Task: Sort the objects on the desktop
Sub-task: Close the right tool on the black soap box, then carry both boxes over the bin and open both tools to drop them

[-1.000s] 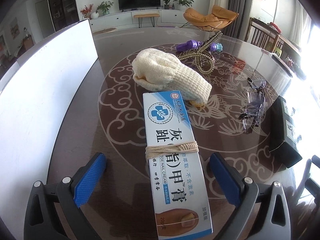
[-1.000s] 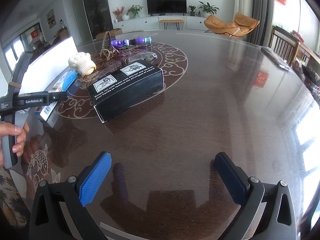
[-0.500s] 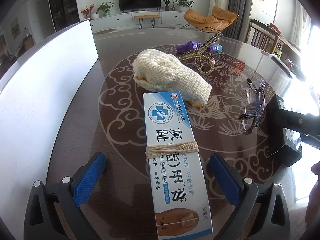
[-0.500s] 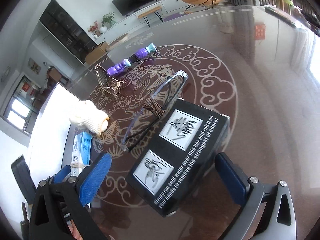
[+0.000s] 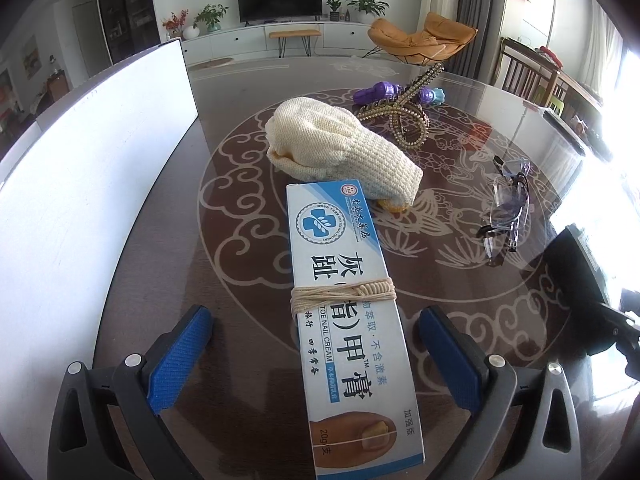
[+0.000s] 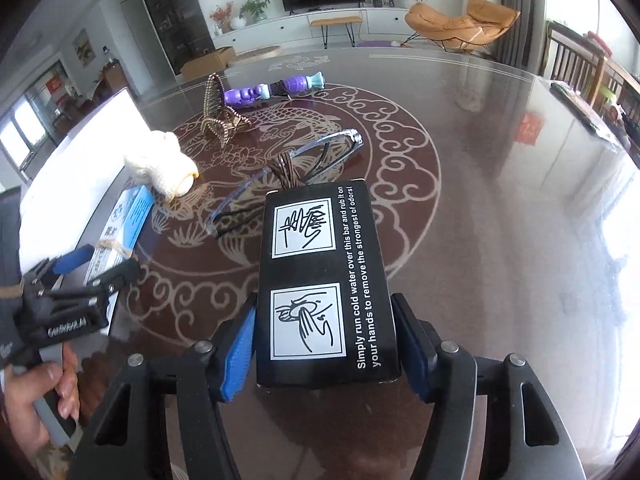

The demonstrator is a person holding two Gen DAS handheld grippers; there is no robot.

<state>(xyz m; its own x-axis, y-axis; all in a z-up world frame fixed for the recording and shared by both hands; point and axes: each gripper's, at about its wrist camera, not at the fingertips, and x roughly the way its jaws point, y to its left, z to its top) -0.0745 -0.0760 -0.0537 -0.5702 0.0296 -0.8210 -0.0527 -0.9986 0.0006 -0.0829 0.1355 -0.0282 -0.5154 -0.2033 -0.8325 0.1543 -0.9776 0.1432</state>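
Observation:
My right gripper (image 6: 325, 308) straddles the near end of a black box (image 6: 320, 272) with white hand-washing pictures. Its jaws are closing and both blue pads lie against the box's long sides. The box rests on the dark patterned table (image 6: 500, 200). My left gripper (image 5: 312, 320) stands open over a white and blue nail cream box (image 5: 344, 320) tied with twine. That box lies between the fingers with a wide gap on each side. In the right wrist view, a hand holds the left gripper (image 6: 102, 266) at the left edge.
A cream knitted glove (image 5: 340, 148) lies just beyond the cream box. Folded glasses (image 5: 508, 208) lie to its right, touching the black box's far end. A beaded ornament (image 5: 404, 120) and a purple toy (image 5: 380, 92) sit farther back. A white board (image 5: 80, 184) borders the table's left.
My right gripper swung across the table to the black box, came around its near end and narrowed its jaws from wide open onto its sides. The left gripper and cream box stayed put.

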